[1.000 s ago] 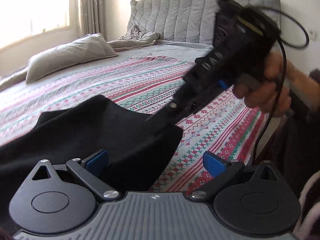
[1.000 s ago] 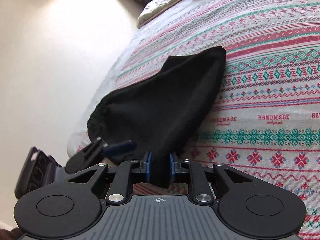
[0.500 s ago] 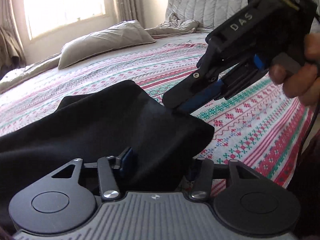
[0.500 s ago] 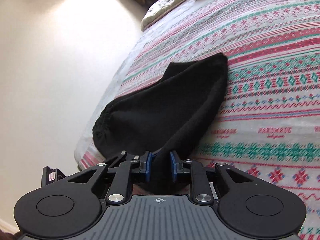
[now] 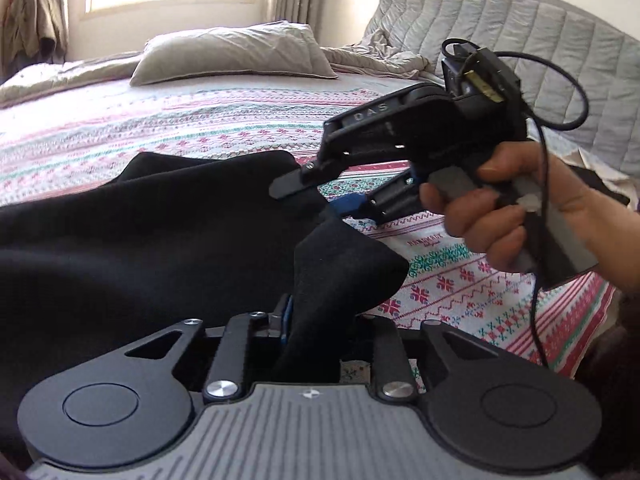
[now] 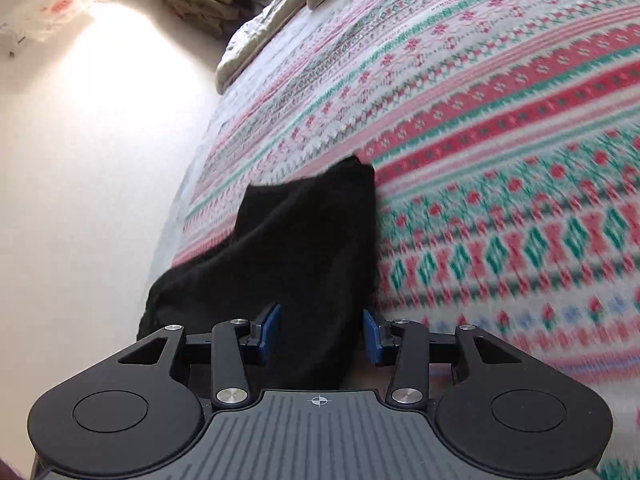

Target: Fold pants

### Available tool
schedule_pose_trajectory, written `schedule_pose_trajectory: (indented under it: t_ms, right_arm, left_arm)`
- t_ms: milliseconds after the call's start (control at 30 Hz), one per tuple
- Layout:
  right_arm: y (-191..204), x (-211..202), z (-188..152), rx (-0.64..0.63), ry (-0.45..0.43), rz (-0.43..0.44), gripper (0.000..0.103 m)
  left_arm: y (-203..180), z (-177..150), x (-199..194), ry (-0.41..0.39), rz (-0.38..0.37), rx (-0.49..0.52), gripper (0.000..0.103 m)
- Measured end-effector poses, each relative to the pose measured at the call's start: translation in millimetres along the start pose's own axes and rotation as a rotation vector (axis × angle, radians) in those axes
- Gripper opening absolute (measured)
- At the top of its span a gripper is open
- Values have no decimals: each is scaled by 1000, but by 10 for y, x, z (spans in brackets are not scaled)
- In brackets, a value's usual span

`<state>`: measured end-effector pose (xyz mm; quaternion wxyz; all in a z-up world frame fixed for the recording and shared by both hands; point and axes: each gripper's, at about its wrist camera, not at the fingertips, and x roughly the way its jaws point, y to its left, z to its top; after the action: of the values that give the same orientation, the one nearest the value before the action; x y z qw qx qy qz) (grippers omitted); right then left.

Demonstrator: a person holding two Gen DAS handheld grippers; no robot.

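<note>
Looking along our left gripper (image 5: 310, 320), its right pad is hidden behind pinched black pants (image 5: 160, 240). Our right gripper (image 6: 318, 330) has jaws parted, fabric loose between them, tilted downward over the patterned bedspread (image 6: 500, 140), blurred.

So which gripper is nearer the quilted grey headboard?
Right. The right gripper is out ahead toward the quilted grey headboard; the left gripper sits behind it, gripping black pants.
</note>
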<state>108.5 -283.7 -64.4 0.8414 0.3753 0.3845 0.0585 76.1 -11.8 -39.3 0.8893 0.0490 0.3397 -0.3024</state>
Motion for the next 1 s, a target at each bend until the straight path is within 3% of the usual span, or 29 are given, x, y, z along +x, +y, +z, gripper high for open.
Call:
schedule_pose_trajectory:
  t_ms: [100, 167, 233, 367, 567, 767, 1000]
  right_arm:
    - [87, 63, 72, -20, -52, -53, 36]
    - [185, 76, 84, -38, -91, -114, 21]
    - [269, 67, 87, -33, -117, -115, 14]
    - [544, 17, 148, -21, -156, -81, 13]
    - [1318, 223, 264, -119, -167, -24, 13]
    - [2128, 820, 282, -218, -148, 8, 13]
    - [2804, 1698, 46, -287, -70, 48, 12]
  left_arm:
    - [37, -2, -31, -8, -15, -43, 26]
    - [47, -18, -120, -32, -27, -56, 25]
    - [67, -25, -258, -88, -32, -62, 24]
    - [250, -18, -544, -183, -33, -154, 24]
    - [580, -71, -983, -313, -7, -319, 23]
    - [1013, -184, -1397, -431, 89, -511, 22]
    - [1609, -429, -1707, -471, 188, -775, 22]
